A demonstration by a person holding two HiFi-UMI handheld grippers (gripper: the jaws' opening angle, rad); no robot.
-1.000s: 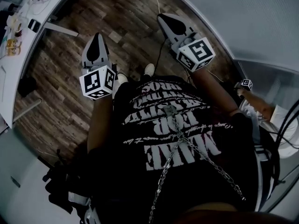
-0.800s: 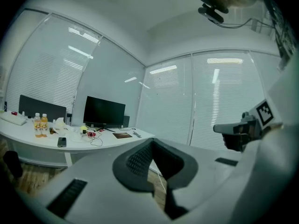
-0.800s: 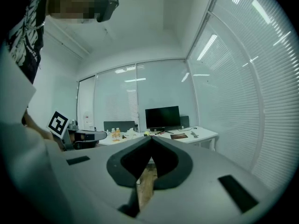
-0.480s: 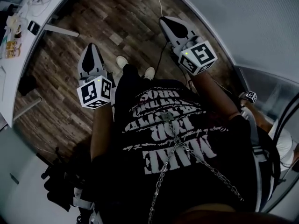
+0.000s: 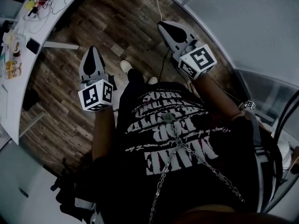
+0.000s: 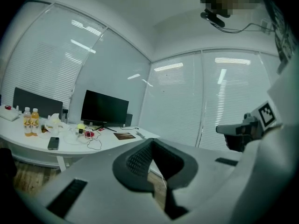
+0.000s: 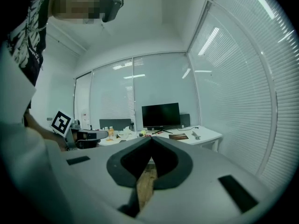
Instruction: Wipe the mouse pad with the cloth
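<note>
Left claw point(image 5: 92, 54), right claw point(image 5: 166, 28) nearer desk point(image 5: 13, 94)

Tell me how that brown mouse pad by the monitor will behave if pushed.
The mouse pad lies thin and flat, so probably light and floppy. The white desk looks smooth, so it may slide under wiping unless pinned. Unlikely to tip or roll.

Black shirt point(image 5: 177, 139): several lines of white lettering, seen upside down from the head view. The largest line appears to read "MAKE"; the remaining lines are not legible. Labels on the bottles point(image 6: 30, 120) on the counter point(image 6: 28, 143): too small to read.
</note>
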